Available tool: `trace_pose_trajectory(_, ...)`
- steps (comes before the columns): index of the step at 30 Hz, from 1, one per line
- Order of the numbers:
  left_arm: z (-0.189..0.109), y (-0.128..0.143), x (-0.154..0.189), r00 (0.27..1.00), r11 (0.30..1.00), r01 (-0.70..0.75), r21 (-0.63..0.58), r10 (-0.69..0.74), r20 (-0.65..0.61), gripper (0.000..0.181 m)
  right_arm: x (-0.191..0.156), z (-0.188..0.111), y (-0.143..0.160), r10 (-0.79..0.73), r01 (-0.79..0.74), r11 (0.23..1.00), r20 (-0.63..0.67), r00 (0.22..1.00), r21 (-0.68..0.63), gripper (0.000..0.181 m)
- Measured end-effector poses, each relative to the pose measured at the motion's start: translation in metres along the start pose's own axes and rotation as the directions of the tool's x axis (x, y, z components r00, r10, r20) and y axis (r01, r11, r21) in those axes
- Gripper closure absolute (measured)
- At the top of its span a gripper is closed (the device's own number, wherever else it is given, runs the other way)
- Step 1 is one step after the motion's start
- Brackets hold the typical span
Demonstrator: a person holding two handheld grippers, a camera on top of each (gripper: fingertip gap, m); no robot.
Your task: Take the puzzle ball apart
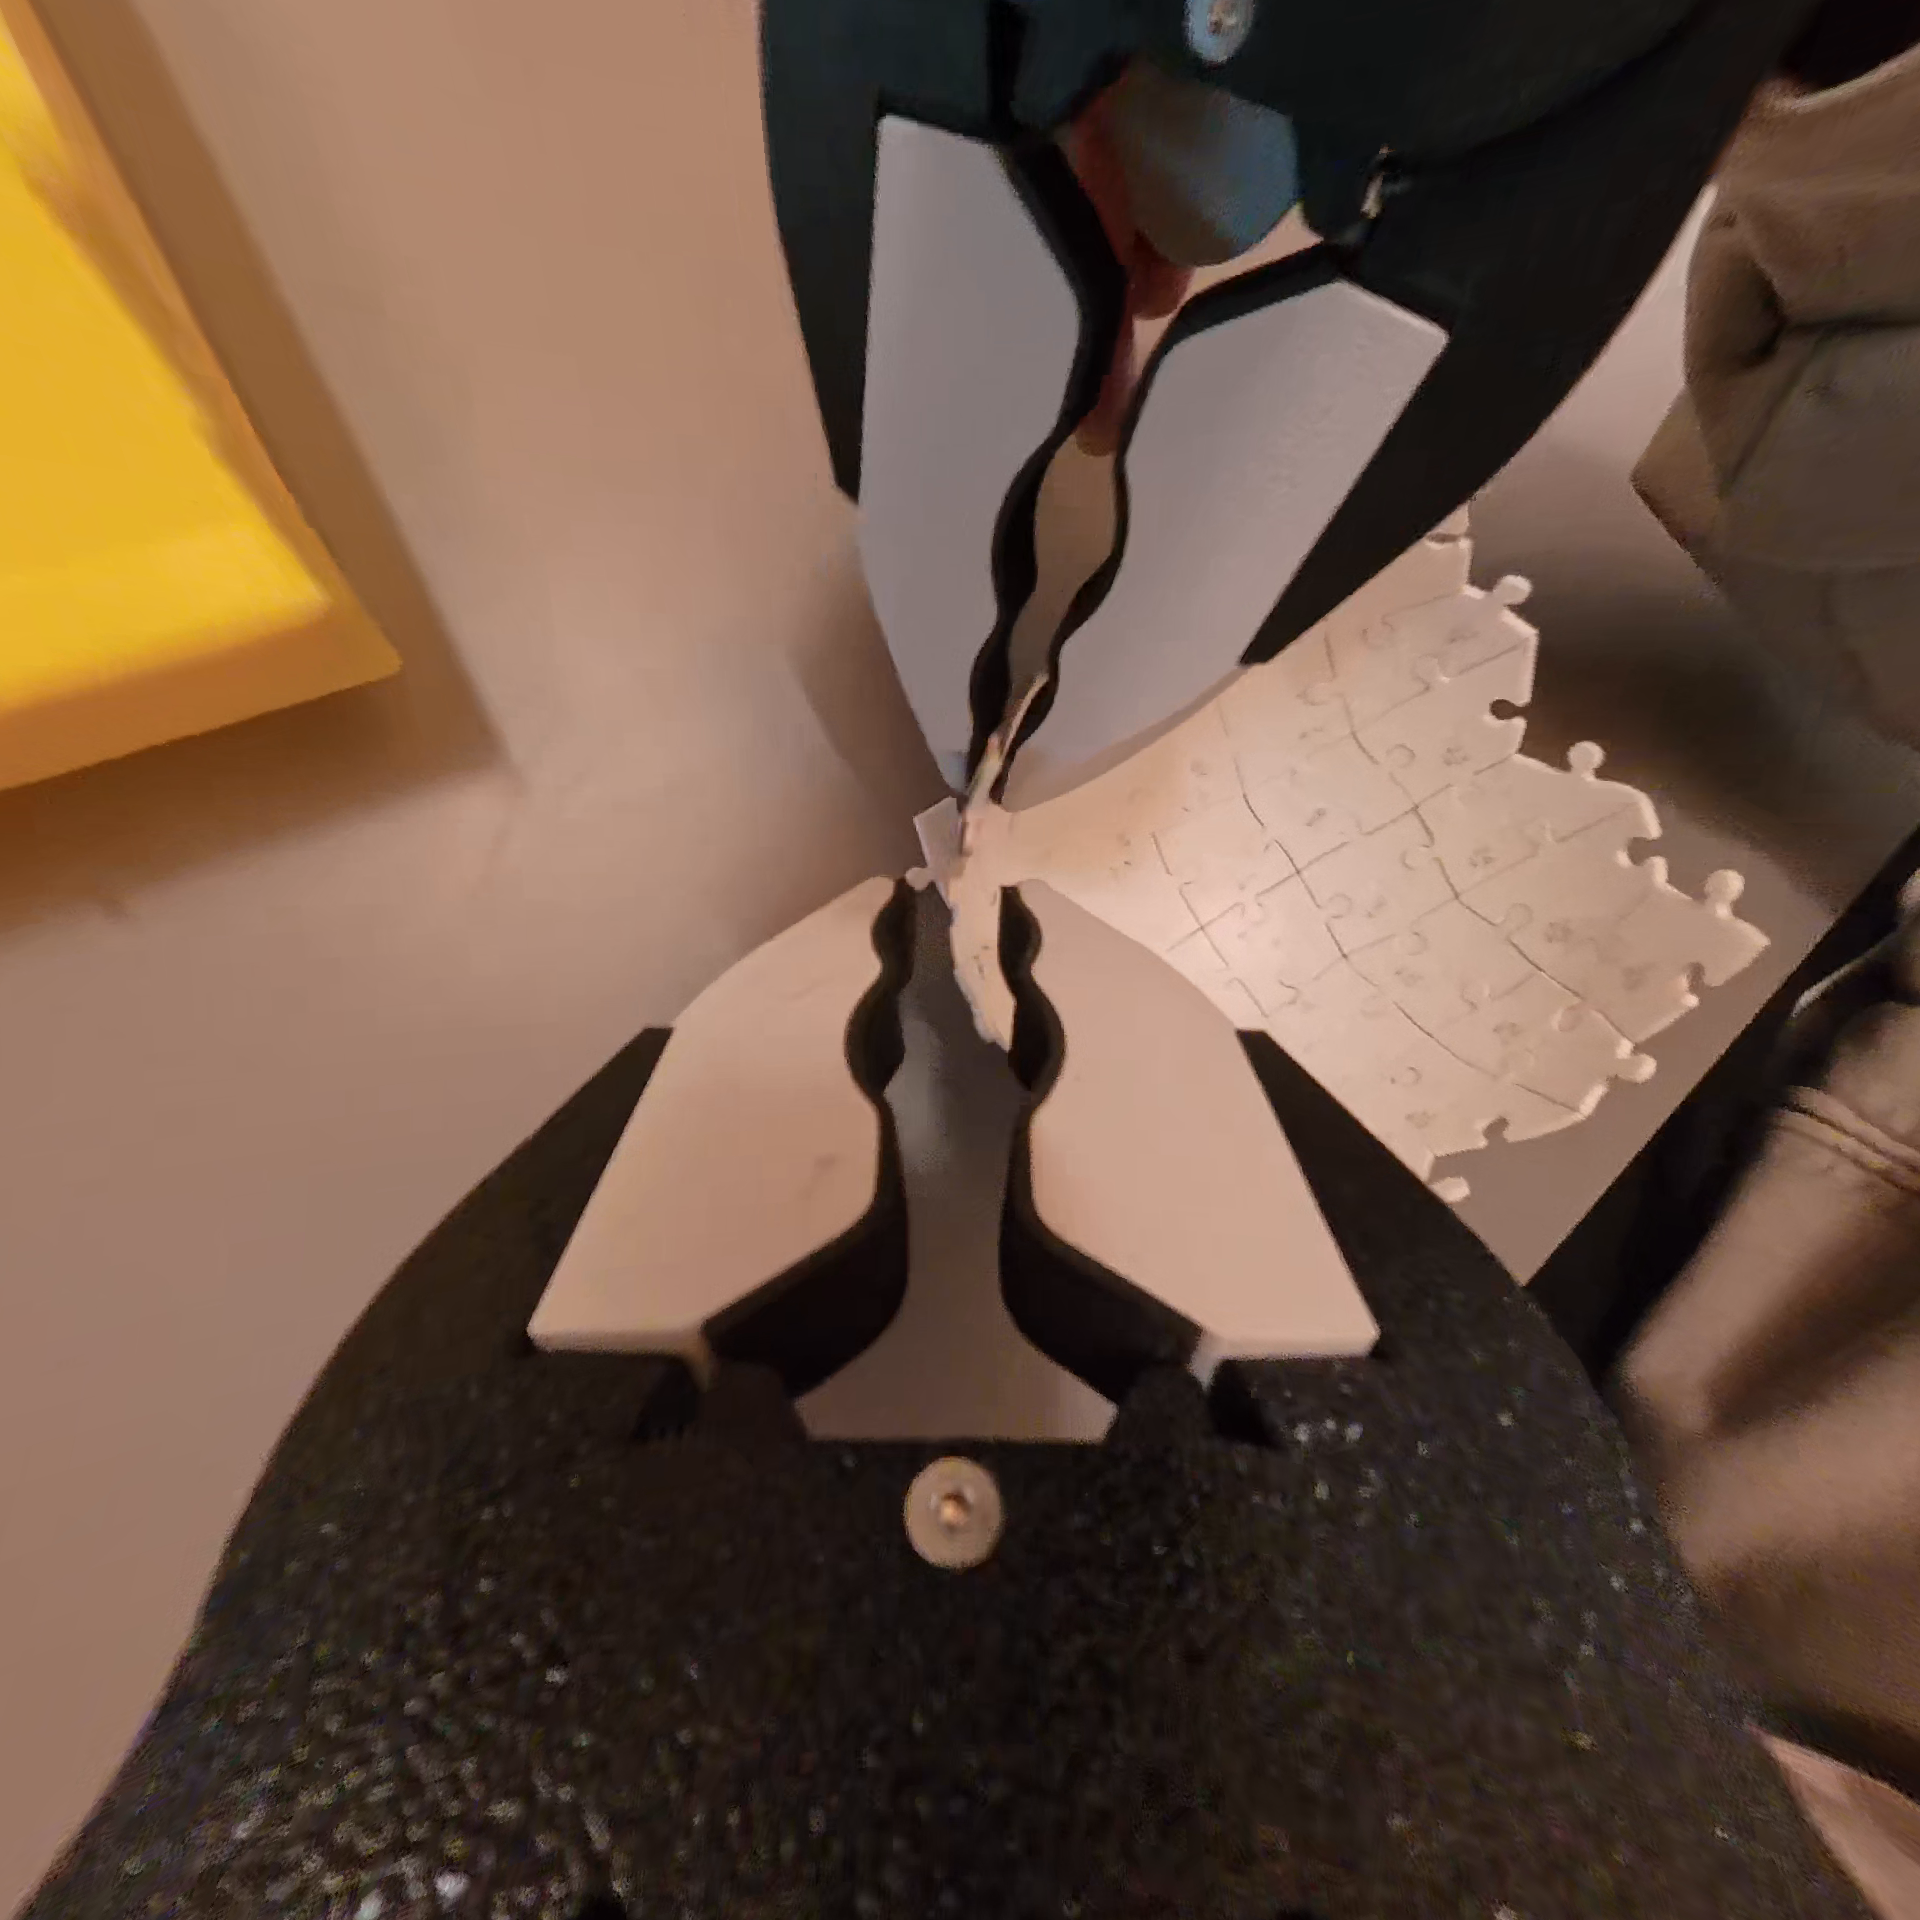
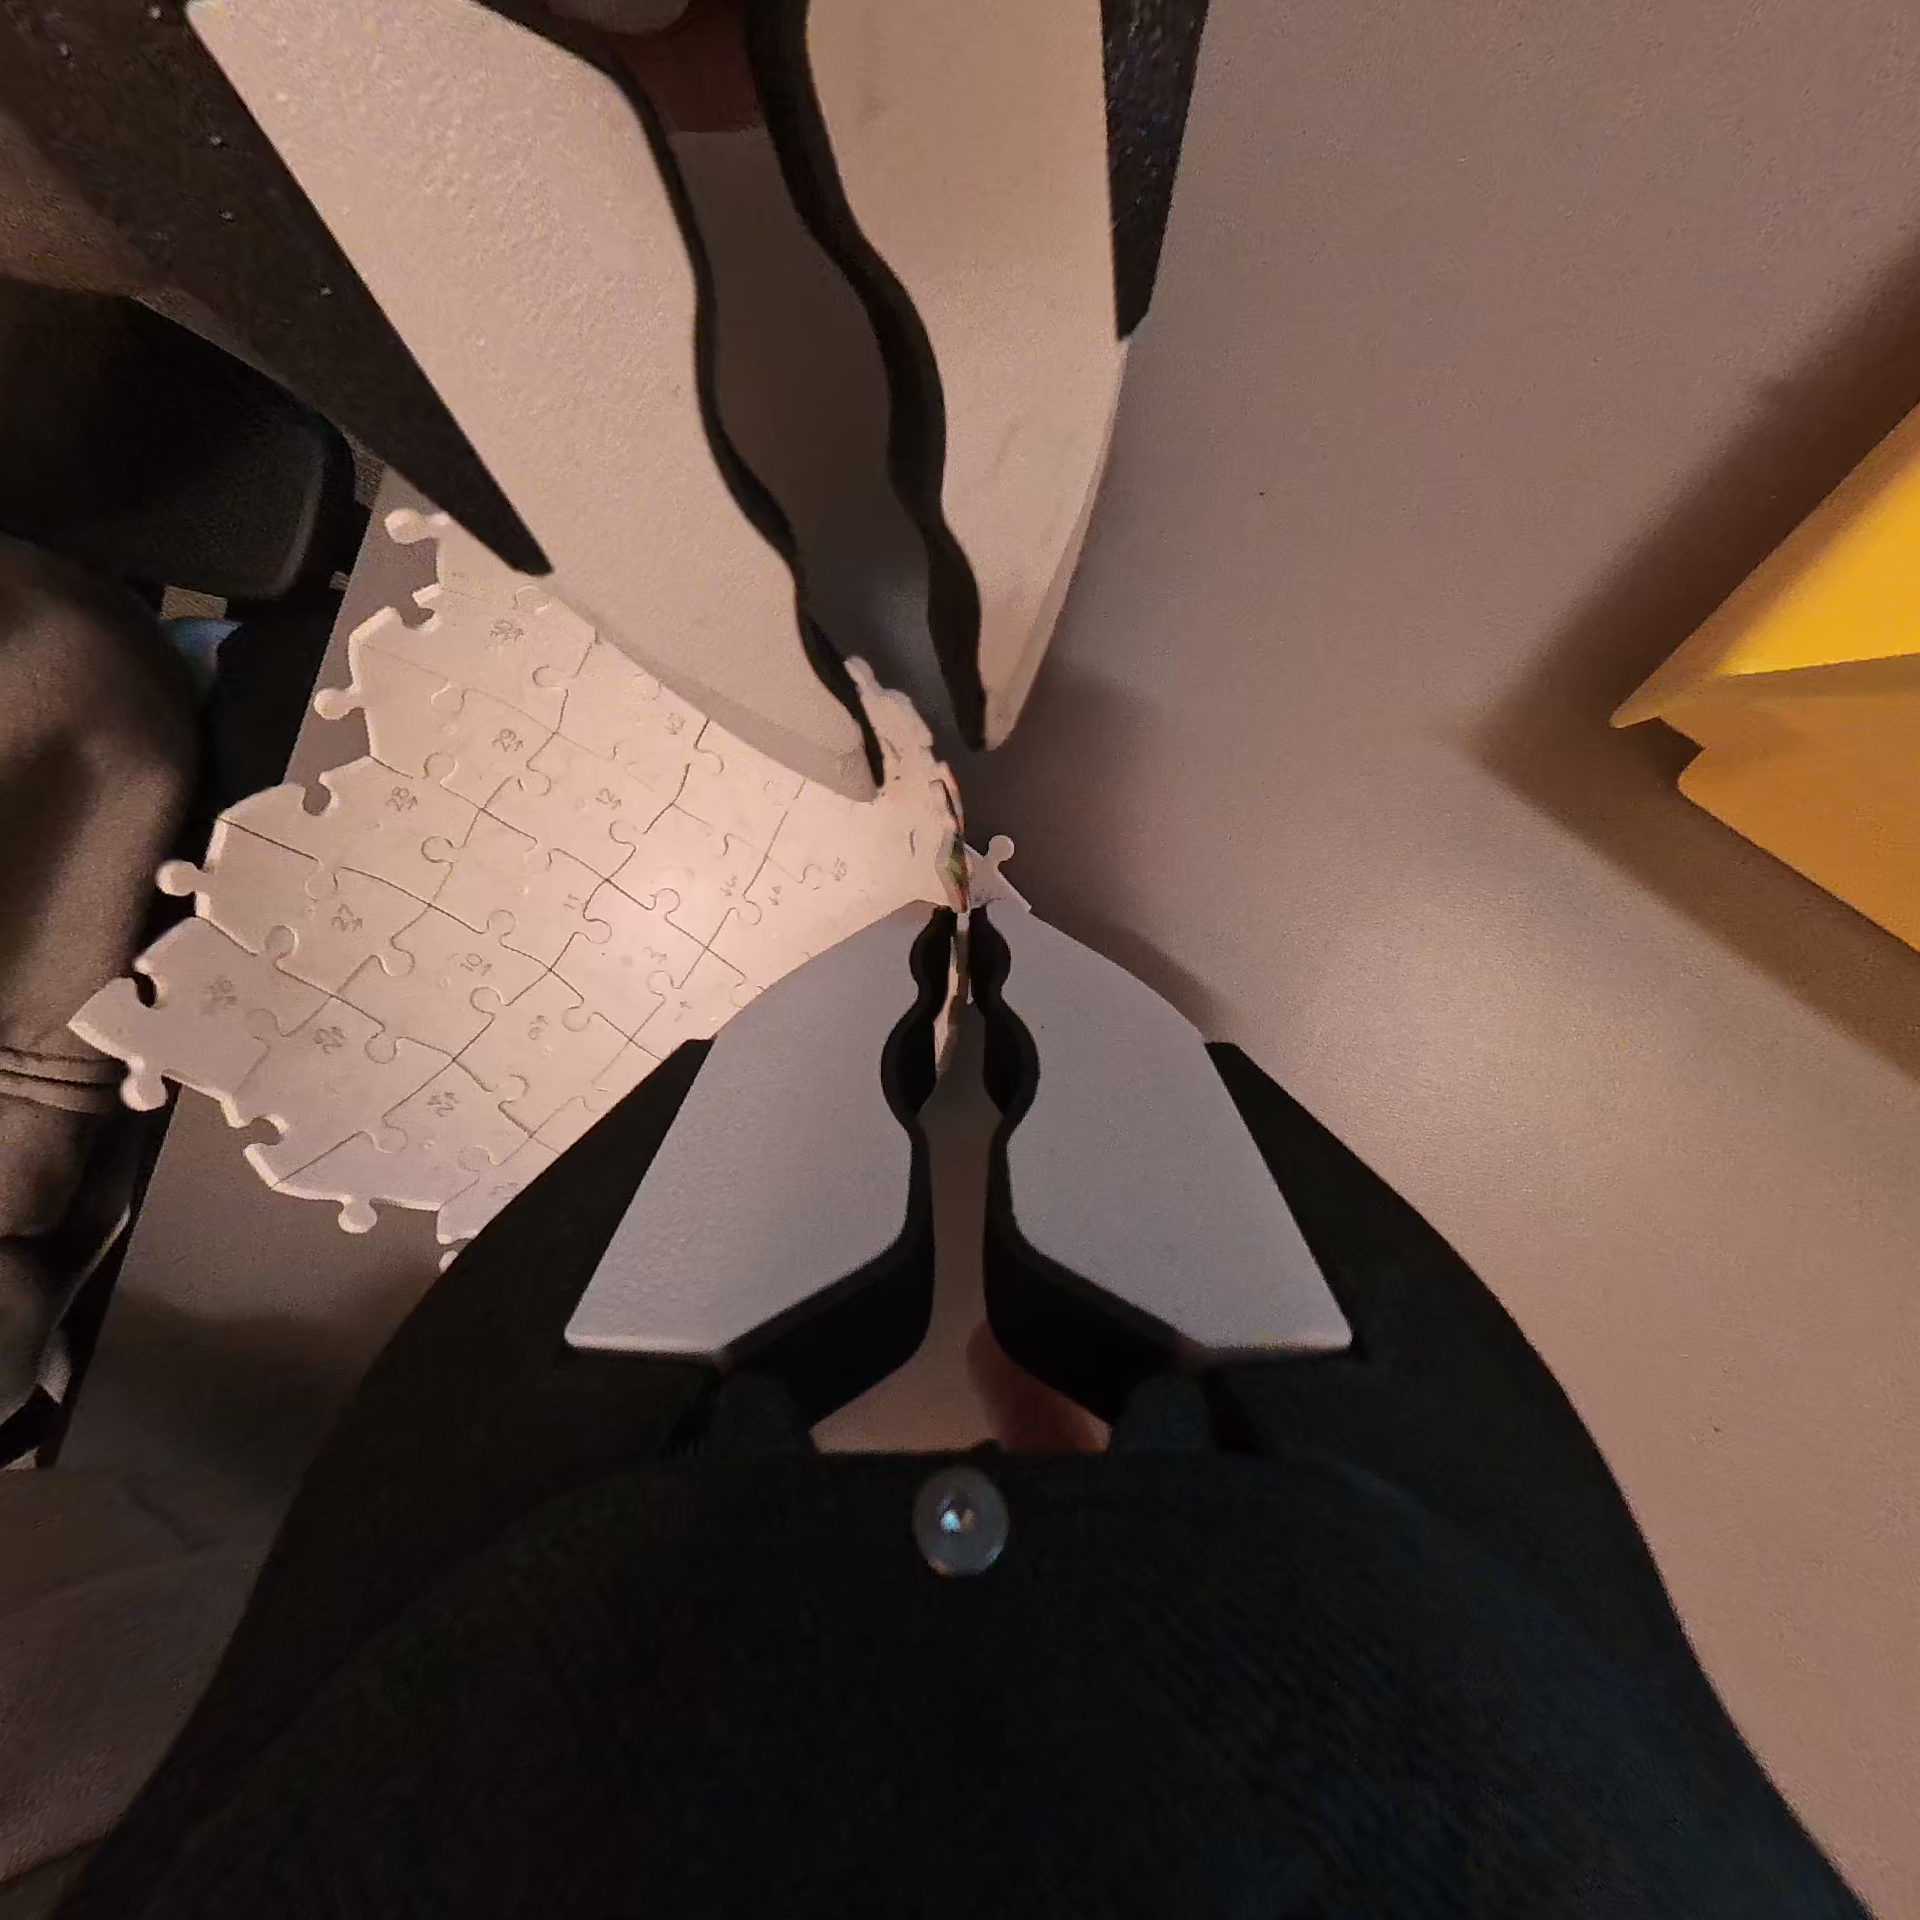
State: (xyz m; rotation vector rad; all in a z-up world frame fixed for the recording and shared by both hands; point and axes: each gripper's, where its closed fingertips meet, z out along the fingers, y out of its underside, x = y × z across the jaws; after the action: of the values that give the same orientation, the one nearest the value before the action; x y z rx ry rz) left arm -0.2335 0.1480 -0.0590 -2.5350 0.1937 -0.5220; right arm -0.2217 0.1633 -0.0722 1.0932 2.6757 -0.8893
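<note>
Puzzle ball: a curved white shell of interlocked plastic jigsaw pieces (image 1: 1403,894), seen from its pale inner side with faint printed marks on each piece; it is held in the air above the worktop, between the two hand-held grippers.
Yellow box: a bright yellow flat-sided box (image 1: 135,499) lies on the worktop at the far left of the left wrist view, well apart from the shell.
Worktop: a plain beige surface (image 1: 582,436) under everything.
Left hand-held gripper: black body with white finger plates and wavy black pads (image 1: 961,914); its tips are nearly closed on the narrow left edge of the shell.
Right hand-held gripper: same build (image 2: 961,925); in the left wrist view it comes in from the far side, opposite the left one, and its tips pinch a single edge piece (image 1: 997,743) just beside the left gripper's hold.
Shell spread: the rest of the shell fans out to the right, its knobbed edge free.
Right margin: grey-brown cloth (image 1: 1818,312), blurred.
</note>
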Motion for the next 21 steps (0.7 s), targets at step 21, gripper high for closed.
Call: trace_pose_trajectory(21,0.015,0.010,-0.003,0.976,0.976,0.092,-0.198,-0.128,-0.179,0.174,0.004,0.000,0.008,0.063,-0.062,0.998,-0.035,0.997,0.021,0.178)
